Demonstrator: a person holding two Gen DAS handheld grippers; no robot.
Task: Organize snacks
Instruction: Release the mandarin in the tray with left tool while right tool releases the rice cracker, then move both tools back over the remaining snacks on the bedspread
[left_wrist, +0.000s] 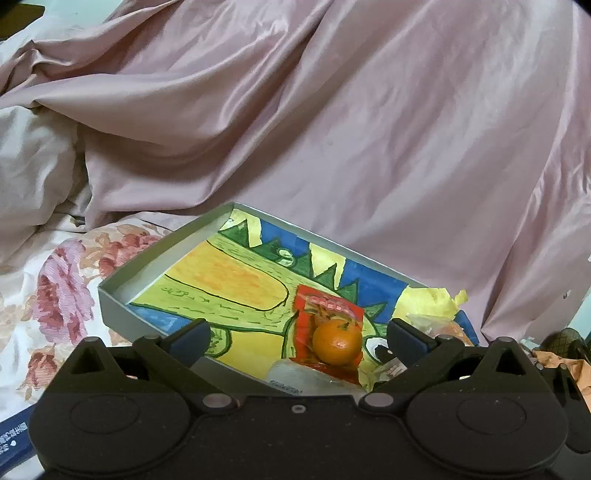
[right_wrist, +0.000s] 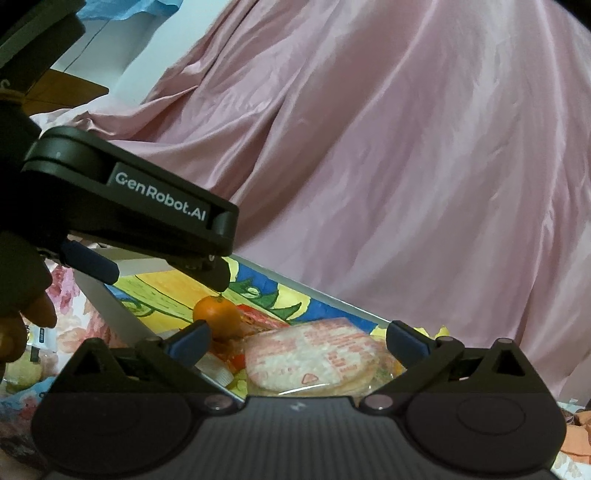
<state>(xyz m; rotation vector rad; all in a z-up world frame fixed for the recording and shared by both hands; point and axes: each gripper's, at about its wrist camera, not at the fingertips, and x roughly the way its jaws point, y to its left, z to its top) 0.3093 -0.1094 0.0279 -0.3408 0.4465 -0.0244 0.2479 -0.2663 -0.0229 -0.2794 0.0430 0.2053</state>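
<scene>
A shallow grey box (left_wrist: 110, 291) lined with a bright drawing lies on the bed. In it an orange (left_wrist: 337, 341) rests on a red snack packet (left_wrist: 325, 306). My left gripper (left_wrist: 297, 338) is open just above the orange, holding nothing. My right gripper (right_wrist: 297, 341) is open over a clear pack of round rice crackers (right_wrist: 314, 356) in the box (right_wrist: 107, 295). The orange (right_wrist: 216, 315) shows to the left of the crackers, under the left gripper (right_wrist: 155, 271).
A pink satin blanket (left_wrist: 332, 129) is heaped behind the box. A floral sheet (left_wrist: 55, 295) lies to the left. A clear wrapped snack (left_wrist: 295, 374) lies at the box's near edge. More packets (right_wrist: 33, 369) lie left of the box.
</scene>
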